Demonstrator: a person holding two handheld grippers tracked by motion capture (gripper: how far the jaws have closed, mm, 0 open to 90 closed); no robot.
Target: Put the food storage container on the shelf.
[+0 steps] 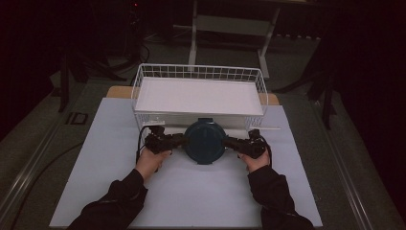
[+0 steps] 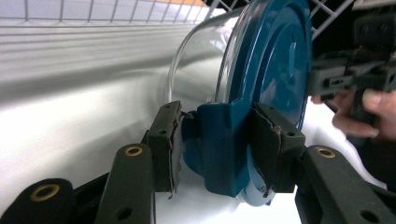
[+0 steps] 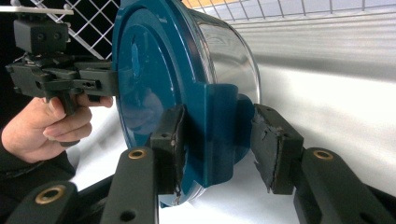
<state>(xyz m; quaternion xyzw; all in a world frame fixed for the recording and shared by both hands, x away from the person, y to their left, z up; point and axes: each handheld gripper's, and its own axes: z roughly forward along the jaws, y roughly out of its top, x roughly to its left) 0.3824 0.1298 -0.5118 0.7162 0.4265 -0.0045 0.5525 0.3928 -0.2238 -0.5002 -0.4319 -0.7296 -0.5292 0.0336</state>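
— What sits at the centre of the worktop?
— A round glass container with a dark blue lid, just in front of a white wire basket at the far side, on a white sheet covering the worktop.

— And the two tools?
— The left hand-held gripper meets the lid's left edge. In the left gripper view its pads are clamped on a blue latch tab, jaws nearly closed around it. The right hand-held gripper reaches the lid's right edge.

— Is the right one gripping too?
— In the right gripper view one pad touches the opposite tab; the other pad stands slightly apart, so the jaws straddle it, partly open.

— Who holds them?
— A person in dark sleeves, forearms entering from the near edge.
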